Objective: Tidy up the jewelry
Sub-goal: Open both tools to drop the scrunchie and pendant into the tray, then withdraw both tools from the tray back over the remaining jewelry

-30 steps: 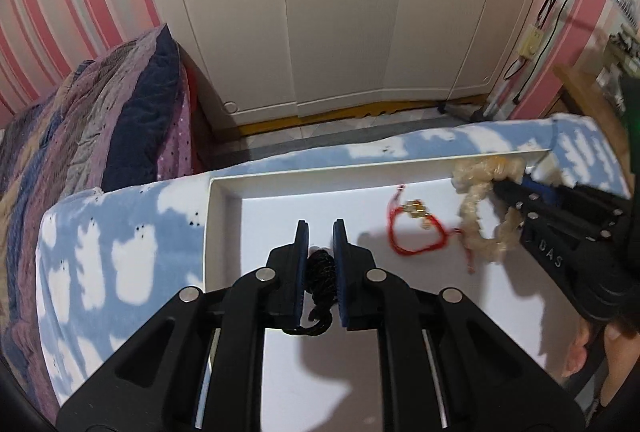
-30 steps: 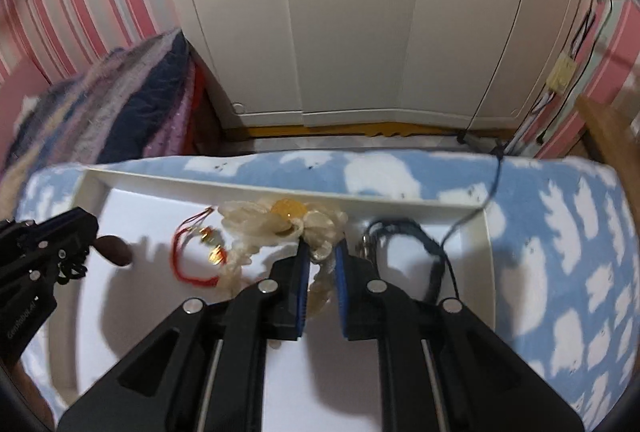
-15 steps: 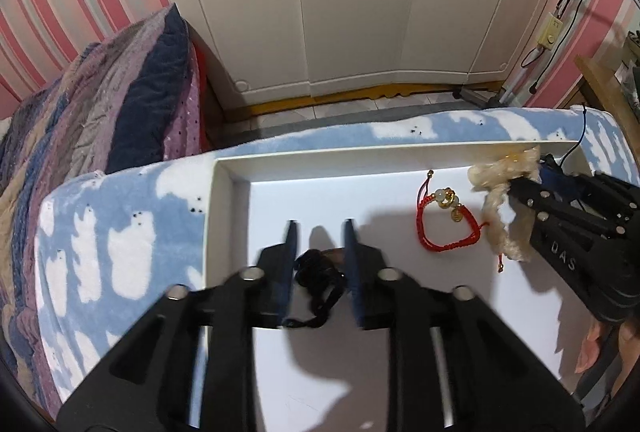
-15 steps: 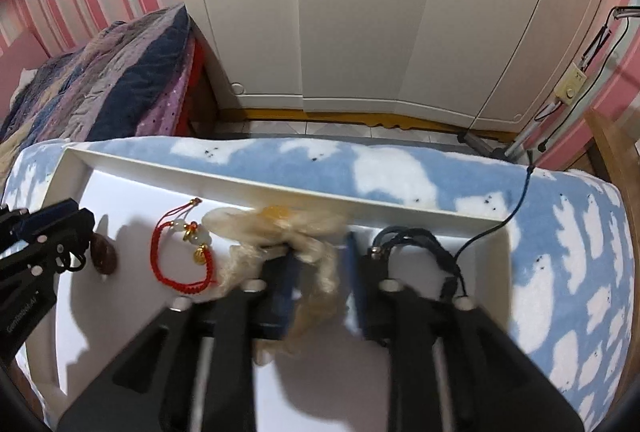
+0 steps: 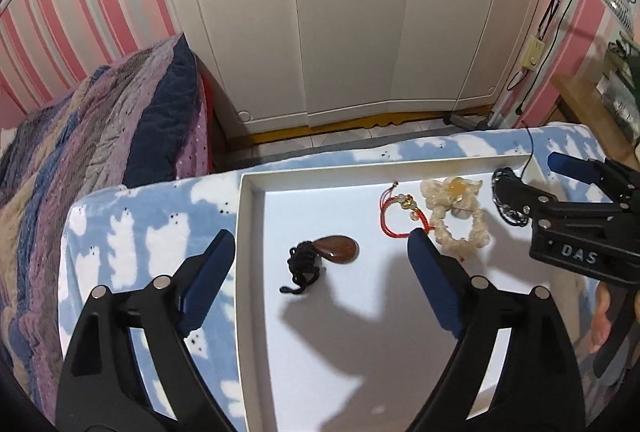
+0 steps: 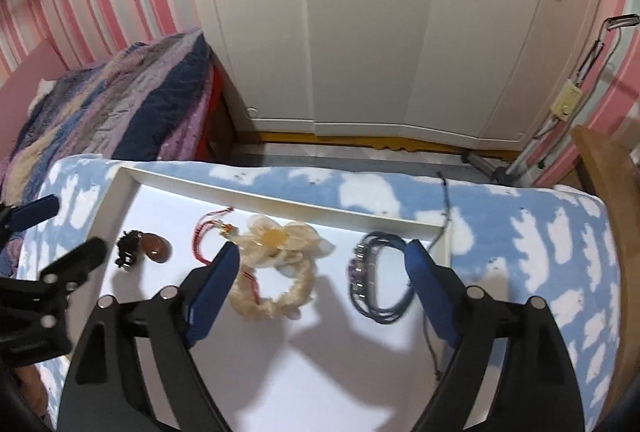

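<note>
**Four pieces laid out in the white tray**

We see the shallow white rectangular tray [image 5: 256,272] lying on a blue blanket with white cloud shapes [image 6: 360,192]; every place below is given relative to that tray.

Our left gripper [image 5: 320,248] hovers above the tray's left end, its jaws opening wide and gripping nothing; one finger hangs outside the left rim. Our right gripper [image 6: 320,260] hovers above the tray's right half, jaws likewise opening, with nothing pressed between the pads.

On the tray floor, right of centre, lies the cream beaded bracelet with a fabric flower and amber centre [image 6: 276,272]. Nearer the right wall rests the coiled dark blue cord bracelet with metal beads [image 6: 376,280]. Left of the cream bracelet and touching it lies the thin red string bracelet with small gold charms [image 5: 396,212]. Toward the left end sits the brown teardrop stone pendant on a bunched black cord [image 5: 324,252].
</note>
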`<state>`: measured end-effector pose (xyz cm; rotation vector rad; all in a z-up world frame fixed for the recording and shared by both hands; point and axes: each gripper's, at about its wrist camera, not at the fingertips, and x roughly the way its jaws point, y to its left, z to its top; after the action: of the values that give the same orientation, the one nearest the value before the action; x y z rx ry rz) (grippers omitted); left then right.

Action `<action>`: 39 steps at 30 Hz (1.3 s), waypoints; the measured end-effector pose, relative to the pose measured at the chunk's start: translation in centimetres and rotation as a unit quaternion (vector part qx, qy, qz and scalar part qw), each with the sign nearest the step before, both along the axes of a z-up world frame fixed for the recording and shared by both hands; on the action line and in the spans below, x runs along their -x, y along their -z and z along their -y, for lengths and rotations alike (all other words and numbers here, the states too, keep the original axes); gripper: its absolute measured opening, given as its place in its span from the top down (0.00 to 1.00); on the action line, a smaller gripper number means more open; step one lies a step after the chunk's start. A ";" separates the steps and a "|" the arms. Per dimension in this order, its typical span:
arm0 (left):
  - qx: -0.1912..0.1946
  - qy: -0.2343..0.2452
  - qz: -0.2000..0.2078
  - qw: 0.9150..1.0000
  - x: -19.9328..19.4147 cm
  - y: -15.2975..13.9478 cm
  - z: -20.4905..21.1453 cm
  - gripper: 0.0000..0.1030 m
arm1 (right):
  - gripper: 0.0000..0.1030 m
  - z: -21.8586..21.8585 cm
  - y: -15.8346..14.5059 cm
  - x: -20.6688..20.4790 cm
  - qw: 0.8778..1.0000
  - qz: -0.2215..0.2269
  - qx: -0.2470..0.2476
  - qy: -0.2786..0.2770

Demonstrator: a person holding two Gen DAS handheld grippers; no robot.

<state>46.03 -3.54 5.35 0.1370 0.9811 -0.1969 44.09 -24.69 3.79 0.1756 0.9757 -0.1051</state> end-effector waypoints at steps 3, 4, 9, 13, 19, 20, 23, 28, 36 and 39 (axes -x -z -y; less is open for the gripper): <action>0.012 0.000 -0.004 1.000 0.8 -0.8 -0.7 0.12 | 0.17 0.6 -0.4 0.6 1.000 0.000 -0.017 -0.001; 0.010 0.000 -0.001 1.000 1.3 -1.2 -0.9 0.09 | 0.17 0.8 -0.6 0.9 1.000 0.000 -0.022 -0.002; 0.017 -0.001 0.009 1.000 3.4 -2.4 -1.5 0.04 | 0.14 1.5 -1.9 2.5 0.999 0.023 -0.037 0.008; 0.026 -0.001 0.015 1.000 5.5 -3.0 -2.5 0.03 | 0.14 1.5 -3.0 4.6 0.999 0.040 -0.020 0.007; 0.024 -0.008 0.033 0.999 10.3 -3.4 -4.3 0.03 | 0.10 1.4 -4.0 8.6 0.998 0.055 0.012 0.013; 0.026 -0.010 0.033 0.999 11.3 -3.5 -4.6 0.03 | 0.09 1.4 -4.1 9.6 0.998 0.056 0.013 0.015; 0.034 -0.012 0.036 0.999 14.2 -3.6 -5.3 0.03 | 0.09 1.1 -4.2 12.5 0.998 0.058 0.020 0.018; 0.037 -0.020 0.018 0.999 18.3 -2.4 -6.6 0.03 | 0.08 0.4 -3.9 17.2 0.998 0.056 0.019 0.010; 0.068 -0.030 -0.008 0.997 24.1 0.0 -8.8 0.03 | 0.08 -2.6 -2.2 22.6 0.998 0.043 0.033 -0.023; 0.062 -0.037 -0.007 0.997 25.8 0.7 -9.4 0.03 | 0.08 -3.4 -1.3 23.6 0.998 0.037 0.033 -0.029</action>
<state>20.24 5.90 4.67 -0.0142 0.9840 -0.1893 20.48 -21.26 5.14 0.0904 0.9025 -0.0772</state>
